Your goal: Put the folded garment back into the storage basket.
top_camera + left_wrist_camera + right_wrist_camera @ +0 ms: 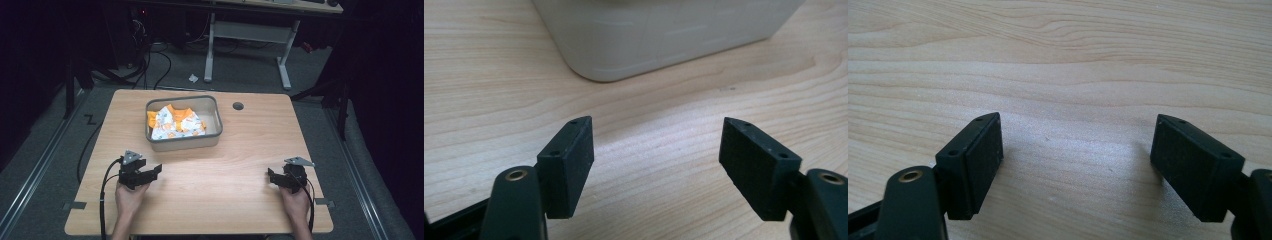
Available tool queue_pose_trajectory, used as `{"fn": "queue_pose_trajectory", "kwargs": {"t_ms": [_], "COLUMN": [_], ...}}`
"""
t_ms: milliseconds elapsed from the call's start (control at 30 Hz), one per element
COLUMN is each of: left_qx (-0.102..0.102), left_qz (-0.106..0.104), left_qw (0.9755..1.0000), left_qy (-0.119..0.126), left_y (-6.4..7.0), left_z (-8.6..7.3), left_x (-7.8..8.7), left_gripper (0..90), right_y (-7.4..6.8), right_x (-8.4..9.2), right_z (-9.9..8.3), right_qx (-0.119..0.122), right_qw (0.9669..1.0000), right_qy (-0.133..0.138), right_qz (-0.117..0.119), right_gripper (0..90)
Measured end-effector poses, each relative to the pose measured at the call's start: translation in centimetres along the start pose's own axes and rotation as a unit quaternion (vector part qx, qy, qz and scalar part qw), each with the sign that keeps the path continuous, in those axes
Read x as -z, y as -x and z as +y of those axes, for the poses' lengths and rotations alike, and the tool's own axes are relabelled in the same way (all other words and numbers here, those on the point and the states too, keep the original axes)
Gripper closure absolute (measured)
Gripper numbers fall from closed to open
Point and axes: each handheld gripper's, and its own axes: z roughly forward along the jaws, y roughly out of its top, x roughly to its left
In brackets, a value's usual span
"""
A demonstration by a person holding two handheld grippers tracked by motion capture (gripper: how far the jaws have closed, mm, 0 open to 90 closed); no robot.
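Note:
A grey plastic bin [184, 141] stands on the far middle of the wooden table [225, 200], holding crumpled orange-and-white packets [175, 122]. My left gripper [150, 172] rests near the table's front left, a short way in front of the bin, open with nothing between its jaws. In the left gripper view the bin's wall [664, 35] rises just beyond my left gripper [656, 145]. My right gripper [272, 179] lies at the front right, open and empty. In the right gripper view, bare wood lies under my right gripper [1075, 142].
A round cable hole [238, 106] sits in the table top right of the bin. Cables trail from both grippers off the front edge. Beyond the table stands a white desk frame [250, 35] on dark carpet with loose cables.

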Motion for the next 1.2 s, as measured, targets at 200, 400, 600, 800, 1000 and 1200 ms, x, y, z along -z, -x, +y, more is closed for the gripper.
{"fn": "queue_pose_trajectory", "kwargs": {"t_ms": [200,400,600,800,1000,1200], "left_qx": [-0.011,-0.023,-0.028,-0.038,-0.056,-0.071], "left_qz": [0.006,0.015,0.017,0.024,0.04,0.053], "left_qw": [0.9999,0.9995,0.9993,0.9988,0.9974,0.9957], "left_qy": [-0.009,-0.017,-0.02,-0.02,-0.022,-0.028], "left_y": [0.5,0.9,1.1,1.6,2.2,2.6], "left_z": [-0.2,-0.5,-0.7,-0.9,-0.9,-0.9], "left_x": [-0.7,-1.2,-1.7,-2.2,-2.5,-2.6], "left_gripper": [30.5,30.5,30.5,30.4,30.2,29.4], "right_y": [0.0,0.0,0.0,0.0,0.0,0.0], "right_x": [0.0,0.0,0.0,0.0,0.0,0.0], "right_z": [0.0,0.0,0.0,0.0,0.0,0.0], "right_qx": [0.0,0.0,0.0,0.0,0.0,0.0], "right_qw": [1.0,1.0,1.0,1.0,1.0,1.0], "right_qy": [0.0,0.0,0.0,0.0,0.0,0.0], "right_qz": [0.0,0.0,0.0,0.0,0.0,0.0], "right_gripper": [21.2,21.2,21.2,21.2,21.2,21.2]}}
